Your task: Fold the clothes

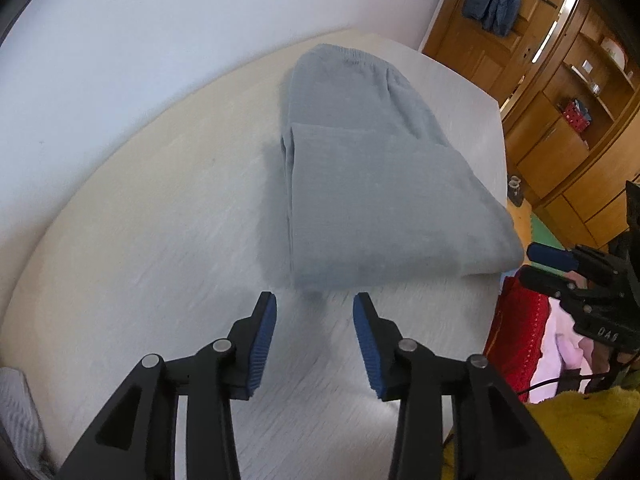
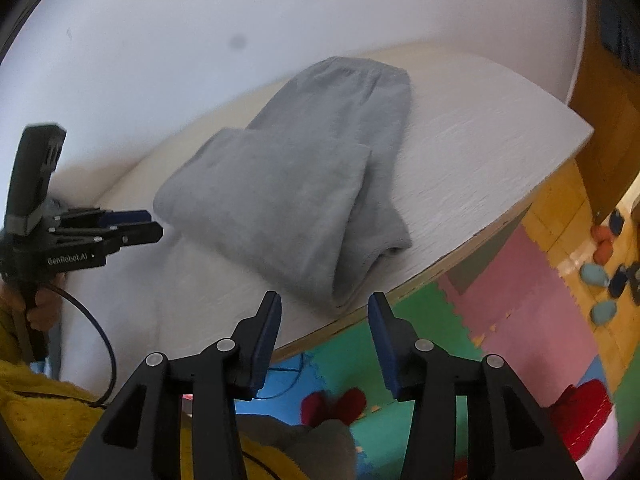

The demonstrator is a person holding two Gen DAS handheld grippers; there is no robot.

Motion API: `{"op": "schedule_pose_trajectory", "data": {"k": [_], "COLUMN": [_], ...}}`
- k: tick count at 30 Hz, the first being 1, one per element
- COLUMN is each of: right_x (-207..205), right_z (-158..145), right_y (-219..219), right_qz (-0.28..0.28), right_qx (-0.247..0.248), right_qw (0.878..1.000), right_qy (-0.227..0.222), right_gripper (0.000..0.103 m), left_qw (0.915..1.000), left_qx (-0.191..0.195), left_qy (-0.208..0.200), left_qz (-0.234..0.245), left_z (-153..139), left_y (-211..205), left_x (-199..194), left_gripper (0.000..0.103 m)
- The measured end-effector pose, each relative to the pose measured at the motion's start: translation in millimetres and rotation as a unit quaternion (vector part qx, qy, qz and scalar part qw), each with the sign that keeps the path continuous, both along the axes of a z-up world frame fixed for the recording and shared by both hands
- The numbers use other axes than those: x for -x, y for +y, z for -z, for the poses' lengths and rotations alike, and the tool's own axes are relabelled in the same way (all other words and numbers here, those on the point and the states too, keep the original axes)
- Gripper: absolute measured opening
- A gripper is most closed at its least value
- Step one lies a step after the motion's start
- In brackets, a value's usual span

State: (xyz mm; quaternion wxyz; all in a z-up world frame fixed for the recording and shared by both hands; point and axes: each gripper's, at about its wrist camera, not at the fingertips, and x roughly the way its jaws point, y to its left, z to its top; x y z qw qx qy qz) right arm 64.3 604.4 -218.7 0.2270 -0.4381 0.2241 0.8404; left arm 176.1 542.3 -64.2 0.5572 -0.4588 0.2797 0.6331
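**Both tongs released beside folded trousers**

The left gripper [image 1: 314, 306] and right gripper [image 2: 324, 306] are held parted and empty. Folded grey trousers [image 1: 372, 184] are seen mid-frame, their near corner close to the table edge [image 2: 472, 236]; bare tabletop [image 1: 140, 220] lies leftward.
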Motion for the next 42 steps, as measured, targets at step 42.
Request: {"op": "schedule_pose_trajectory", "data": {"k": [42], "right_x": [14], "right_z": [-37], "right_y": [2], "right_qz": [-0.09], "right_qx": [-0.05], "right_qw": [0.994], "right_qy": [0.037], "right_gripper": [0.02], "left_qw": [0.9927], "left_qx": [-0.059], "left_qy": [0.027], "left_qz": [0.101], "left_z": [-57], "left_y": [-18], "left_x": [-46], "left_gripper": [0.02]}}
